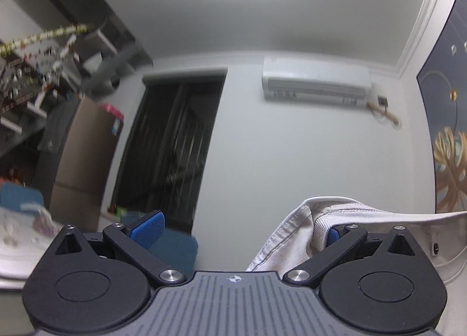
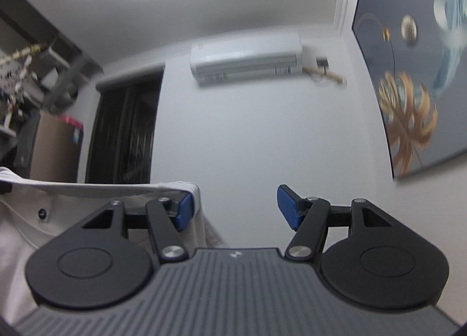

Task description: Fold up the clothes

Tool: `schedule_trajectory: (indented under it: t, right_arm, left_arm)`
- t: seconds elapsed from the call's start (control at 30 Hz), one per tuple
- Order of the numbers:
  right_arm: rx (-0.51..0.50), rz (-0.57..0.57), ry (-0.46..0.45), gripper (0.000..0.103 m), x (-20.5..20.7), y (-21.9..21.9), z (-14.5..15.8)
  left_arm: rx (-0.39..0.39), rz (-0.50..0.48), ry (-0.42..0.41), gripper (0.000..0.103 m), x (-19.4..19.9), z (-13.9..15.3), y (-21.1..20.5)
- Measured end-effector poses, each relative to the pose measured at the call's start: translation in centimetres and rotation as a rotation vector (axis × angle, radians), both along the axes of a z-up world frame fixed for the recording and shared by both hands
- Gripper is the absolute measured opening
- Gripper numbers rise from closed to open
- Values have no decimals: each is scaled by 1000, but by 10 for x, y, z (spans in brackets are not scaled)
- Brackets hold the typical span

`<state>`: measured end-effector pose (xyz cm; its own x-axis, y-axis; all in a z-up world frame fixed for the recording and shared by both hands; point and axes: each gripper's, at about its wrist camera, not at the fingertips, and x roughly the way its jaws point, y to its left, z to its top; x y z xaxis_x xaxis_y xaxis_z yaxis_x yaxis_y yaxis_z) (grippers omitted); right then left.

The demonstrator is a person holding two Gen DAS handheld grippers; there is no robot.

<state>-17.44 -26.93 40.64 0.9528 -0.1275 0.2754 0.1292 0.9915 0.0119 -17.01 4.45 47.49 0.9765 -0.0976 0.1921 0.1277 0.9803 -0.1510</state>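
Note:
Both grippers point up at the wall and ceiling. My left gripper (image 1: pixel 242 232) is open, its blue pads far apart. A cream garment (image 1: pixel 294 236) with stitched seams drapes over its right finger (image 1: pixel 332 236) and stretches off to the right. My right gripper (image 2: pixel 236 209) is also open. The same cream garment (image 2: pixel 87 190), with a ribbed edge and a small dark button, hangs over its left finger (image 2: pixel 185 212) and runs off to the left. The cloth is hooked on one finger of each gripper, not pinched between pads.
A white air conditioner (image 1: pixel 315 85) hangs high on the pale wall. A dark doorway (image 1: pixel 172 143) is left of it. A brown cabinet (image 1: pixel 78 158) and cluttered shelves (image 1: pixel 35 67) stand at the left. A dark painting with gold leaves (image 2: pixel 414 73) hangs on the right wall.

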Motion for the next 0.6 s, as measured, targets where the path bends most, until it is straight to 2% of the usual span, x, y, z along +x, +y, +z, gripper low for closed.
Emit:
schedule_trajectory:
  t: [0.13, 0.23, 0.3, 0.37, 0.47, 0.6]
  right_arm:
    - [31, -6, 135, 63, 60, -9, -70]
    - [38, -28, 235, 63, 126, -10, -113]
    - [59, -45, 290, 64, 181, -13, -140]
    - [79, -56, 348, 63, 245, -18, -169]
    - [54, -77, 407, 63, 343, -19, -226]
    - [20, -93, 467, 63, 455, -21, -312]
  left_arm:
    - [6, -26, 122, 103, 104, -85, 12]
    - [19, -54, 191, 103, 192, -143, 14]
    - [40, -48, 258, 103, 258, -178, 7]
    - [28, -31, 343, 103, 332, -217, 2]
    - [14, 19, 429, 103, 433, -284, -5]
    - [73, 70, 529, 103, 550, -378, -17]
